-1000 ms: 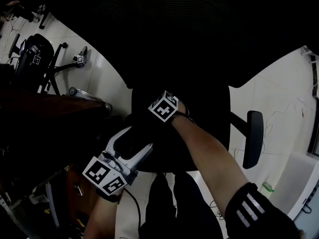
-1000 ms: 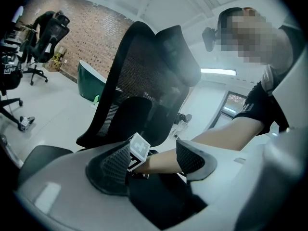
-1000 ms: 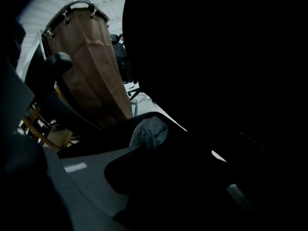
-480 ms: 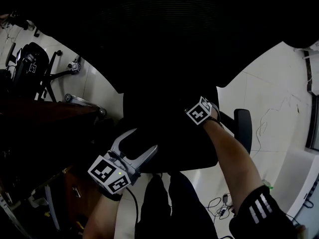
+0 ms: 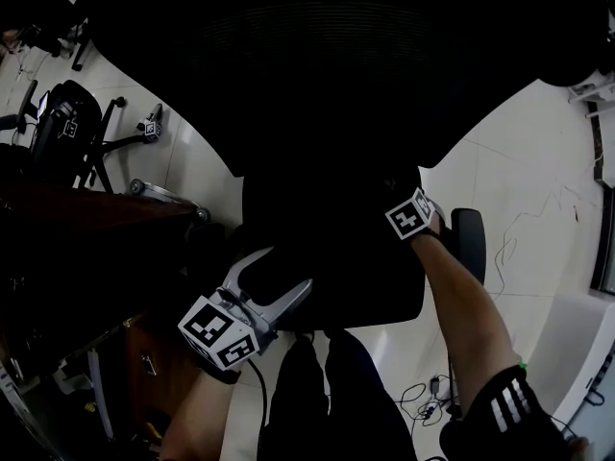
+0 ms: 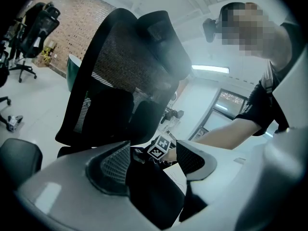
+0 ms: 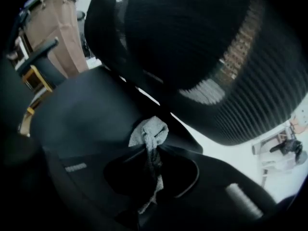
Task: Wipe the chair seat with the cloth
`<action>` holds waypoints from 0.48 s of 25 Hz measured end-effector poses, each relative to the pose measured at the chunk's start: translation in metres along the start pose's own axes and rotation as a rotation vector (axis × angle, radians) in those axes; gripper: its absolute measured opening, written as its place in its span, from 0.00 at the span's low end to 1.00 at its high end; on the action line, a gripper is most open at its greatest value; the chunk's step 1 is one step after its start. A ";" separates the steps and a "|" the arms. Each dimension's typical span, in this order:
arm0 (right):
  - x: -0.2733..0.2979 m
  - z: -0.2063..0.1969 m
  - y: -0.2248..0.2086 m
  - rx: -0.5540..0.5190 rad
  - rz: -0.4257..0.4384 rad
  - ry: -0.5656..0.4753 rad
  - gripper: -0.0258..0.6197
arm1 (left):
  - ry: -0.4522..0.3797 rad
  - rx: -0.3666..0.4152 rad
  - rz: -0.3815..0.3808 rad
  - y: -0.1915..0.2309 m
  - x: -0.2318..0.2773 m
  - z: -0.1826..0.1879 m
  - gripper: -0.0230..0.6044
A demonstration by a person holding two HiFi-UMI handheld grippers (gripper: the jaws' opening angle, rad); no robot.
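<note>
The right gripper (image 7: 155, 147) has its claw pinched shut on the grey cloth (image 7: 150, 130). The cloth is bunched into a narrow rope. Its long axis runs in line with the jaws: a knotted wad pokes out past the tips, and a thinner tail trails back between them toward the handle. The wad points at the black chair seat (image 5: 336, 257), near its rear right part. It sits low against the seat just in front of the mesh chair back (image 5: 317, 75). It looks to be touching the seat, though the dark upholstery makes the contact hard to judge.

From above, the cloth itself is lost against the black. The person's right forearm reaches across to that side of the seat, close to the armrest (image 5: 468, 243).

The left gripper (image 5: 284, 269) is at the seat's front left edge. Its claw is spread wide, with the dark seat edge lying between the two silver jaws, and they do not appear to be pressing on it.

The chair stands on a pale tiled floor (image 5: 538, 171), with a brown desk (image 5: 86, 219) just to its left and another black chair (image 5: 58, 113) farther off.
</note>
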State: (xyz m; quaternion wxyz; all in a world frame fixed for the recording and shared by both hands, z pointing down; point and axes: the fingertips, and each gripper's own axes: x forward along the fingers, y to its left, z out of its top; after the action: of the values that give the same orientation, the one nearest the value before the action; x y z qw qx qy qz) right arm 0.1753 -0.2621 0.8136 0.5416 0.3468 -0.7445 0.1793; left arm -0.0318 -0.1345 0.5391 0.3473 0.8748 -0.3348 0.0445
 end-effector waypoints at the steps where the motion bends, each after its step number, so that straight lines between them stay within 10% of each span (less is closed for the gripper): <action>1: -0.003 0.010 0.008 0.002 0.011 -0.028 0.12 | -0.001 0.001 0.003 0.001 -0.003 0.000 0.55; 12: -0.005 0.143 0.212 -0.041 0.362 -0.248 0.12 | -0.025 -0.019 0.091 0.016 -0.052 -0.015 0.55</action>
State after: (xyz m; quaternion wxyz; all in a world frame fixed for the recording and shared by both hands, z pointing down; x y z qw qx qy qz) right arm -0.0725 -0.2051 0.7820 0.4120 0.2156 -0.8589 0.2145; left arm -0.0796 -0.1045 0.5440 0.3492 0.8558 -0.3788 0.0460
